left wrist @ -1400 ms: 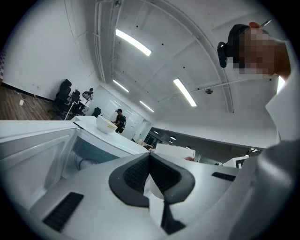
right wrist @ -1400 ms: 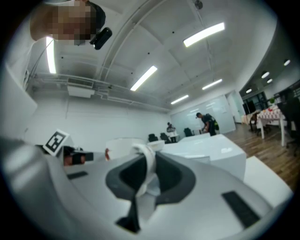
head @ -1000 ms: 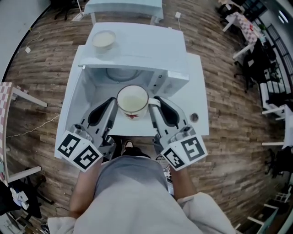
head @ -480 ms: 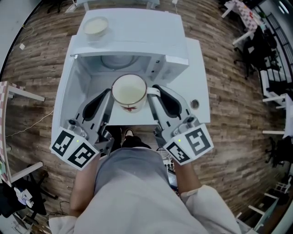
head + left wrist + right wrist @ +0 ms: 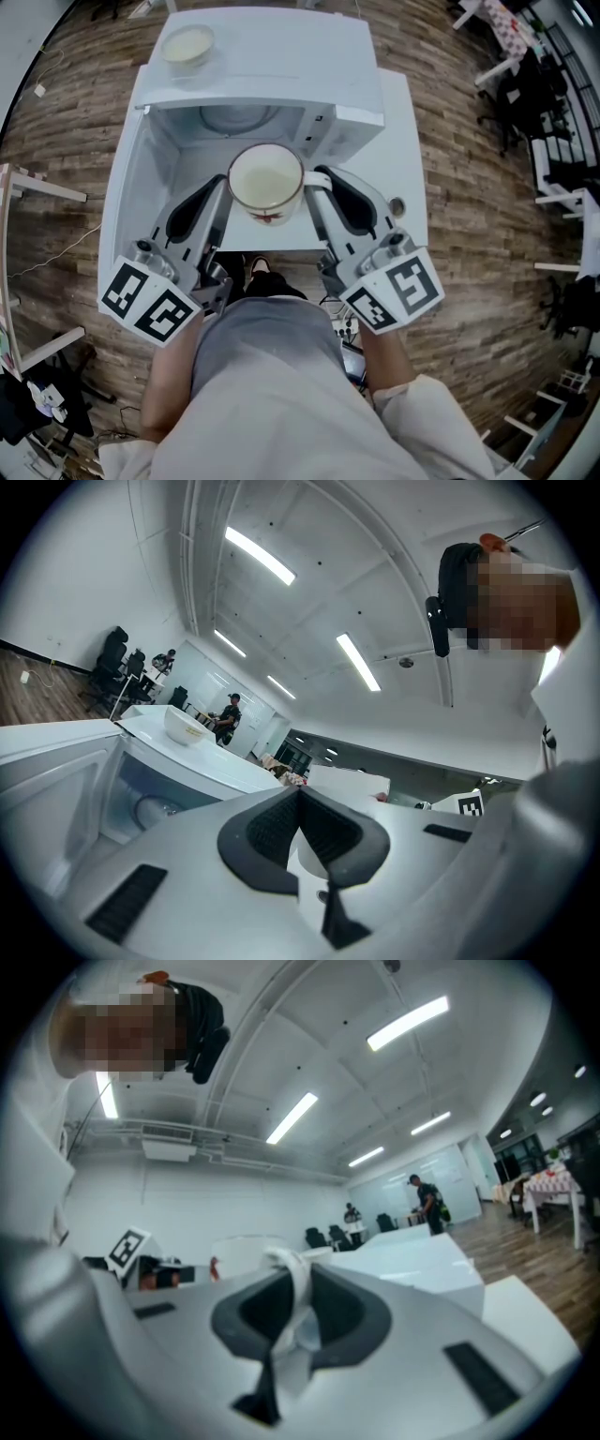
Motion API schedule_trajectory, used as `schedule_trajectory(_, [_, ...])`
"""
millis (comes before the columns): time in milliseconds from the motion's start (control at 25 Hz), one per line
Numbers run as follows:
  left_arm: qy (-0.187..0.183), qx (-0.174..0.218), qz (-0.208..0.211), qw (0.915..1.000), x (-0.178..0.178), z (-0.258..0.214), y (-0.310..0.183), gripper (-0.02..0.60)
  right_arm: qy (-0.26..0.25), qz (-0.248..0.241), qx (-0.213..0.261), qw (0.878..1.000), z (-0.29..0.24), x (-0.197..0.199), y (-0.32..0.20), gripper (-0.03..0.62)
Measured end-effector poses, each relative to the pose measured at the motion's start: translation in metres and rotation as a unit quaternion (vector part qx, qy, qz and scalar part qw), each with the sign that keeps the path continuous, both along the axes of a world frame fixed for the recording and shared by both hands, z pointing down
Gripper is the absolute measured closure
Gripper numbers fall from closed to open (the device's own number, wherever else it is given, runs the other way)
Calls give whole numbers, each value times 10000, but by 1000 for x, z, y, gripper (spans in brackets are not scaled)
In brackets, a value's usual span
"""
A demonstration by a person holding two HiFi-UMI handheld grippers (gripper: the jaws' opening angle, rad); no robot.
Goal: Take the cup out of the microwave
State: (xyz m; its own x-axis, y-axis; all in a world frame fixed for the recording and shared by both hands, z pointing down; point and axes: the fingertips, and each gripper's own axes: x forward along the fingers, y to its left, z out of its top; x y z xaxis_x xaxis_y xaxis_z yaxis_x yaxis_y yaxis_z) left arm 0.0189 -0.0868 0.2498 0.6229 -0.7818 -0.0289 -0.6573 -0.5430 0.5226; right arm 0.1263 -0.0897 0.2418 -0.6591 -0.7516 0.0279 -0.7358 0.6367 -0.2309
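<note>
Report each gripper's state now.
Left gripper: closed, empty, beside the white round cup.
Right gripper: closed on that cup's handle.

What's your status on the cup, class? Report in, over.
Right claw shut on cup handle. Left claw shut, beside cup. Cup at mouth of open microwave, off the turntable. No obstacle seen.

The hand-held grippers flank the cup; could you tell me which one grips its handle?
The right hand-held gripper: the cup's handle is pinched between its jaws. The left hand-held gripper is shut empty beside the cup.
</note>
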Motion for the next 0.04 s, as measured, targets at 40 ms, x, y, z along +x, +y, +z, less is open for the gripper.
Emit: schedule_trajectory(40, [0, 2, 0, 10000, 0, 0, -1, 574, 8, -4, 4, 10000, 0, 0, -1, 536])
